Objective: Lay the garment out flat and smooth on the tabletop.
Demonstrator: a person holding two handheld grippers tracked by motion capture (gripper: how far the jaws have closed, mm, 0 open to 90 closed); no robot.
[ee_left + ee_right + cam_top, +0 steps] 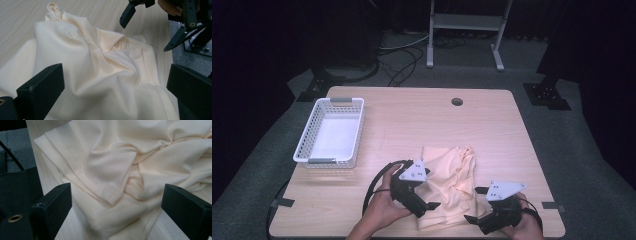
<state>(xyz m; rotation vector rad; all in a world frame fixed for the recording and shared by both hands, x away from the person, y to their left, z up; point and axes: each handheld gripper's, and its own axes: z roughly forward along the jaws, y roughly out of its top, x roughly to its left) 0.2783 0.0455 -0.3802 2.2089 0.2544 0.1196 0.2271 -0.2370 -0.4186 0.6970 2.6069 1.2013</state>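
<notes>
We see the crumpled cream shirt (451, 185) near the worktop's (412, 120) front edge, right of centre, its long axis running front to back. Both the left claw (428, 199) and right claw (476, 204) gape wide around it, gripping nothing. The white basket (331, 132) sits by the left edge, well apart.

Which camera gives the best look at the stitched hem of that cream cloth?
The right gripper view: the stitched hem lies close up between the open right tongs, seam lines clear. The left gripper view shows the cream cloth as crumpled folds. The high view shows its whole outline, too small for stitching.
</notes>
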